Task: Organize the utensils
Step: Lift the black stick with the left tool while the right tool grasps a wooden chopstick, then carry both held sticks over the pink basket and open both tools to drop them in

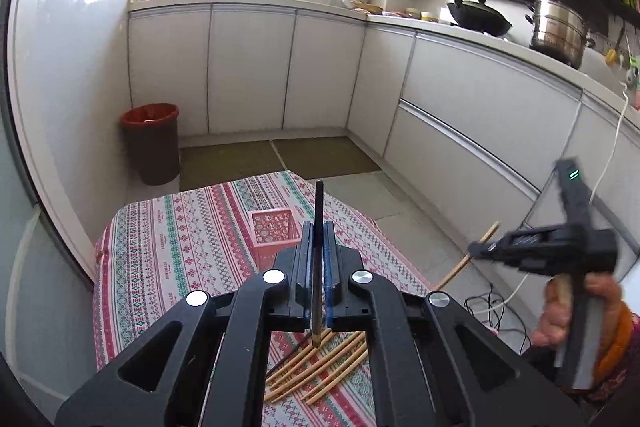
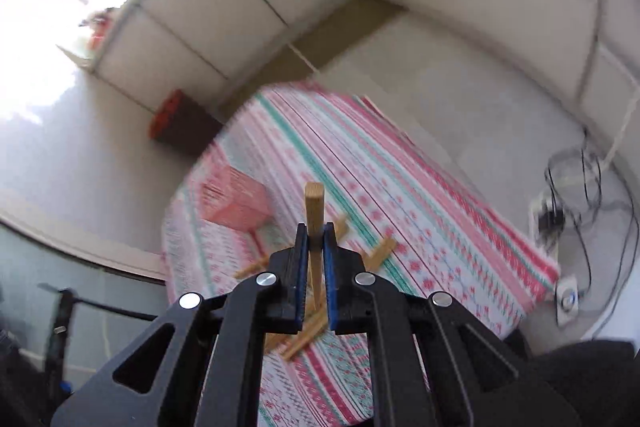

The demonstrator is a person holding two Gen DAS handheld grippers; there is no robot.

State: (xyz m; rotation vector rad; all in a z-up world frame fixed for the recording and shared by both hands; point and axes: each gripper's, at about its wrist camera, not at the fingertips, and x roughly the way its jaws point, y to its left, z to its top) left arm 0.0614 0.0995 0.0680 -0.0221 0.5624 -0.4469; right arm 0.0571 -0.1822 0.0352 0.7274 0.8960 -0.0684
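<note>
Black chopstick point(image 1: 319, 223) is clamped upright in left gripper point(image 1: 318, 231), pink basket point(image 1: 274, 227) just beyond; wooden chopstick point(image 2: 314, 211) is pinched by right gripper point(image 2: 315, 233), loose chopsticks point(image 2: 304, 337) below.

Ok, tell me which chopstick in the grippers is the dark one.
The black chopstick in the left gripper; the right gripper holds a pale wooden chopstick.

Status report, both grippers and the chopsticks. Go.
Left gripper shut on dark chopstick. Right gripper shut on bamboo chopstick. More bamboo chopsticks loose on tablecloth. Pink basket ahead, path unobstructed.
</note>
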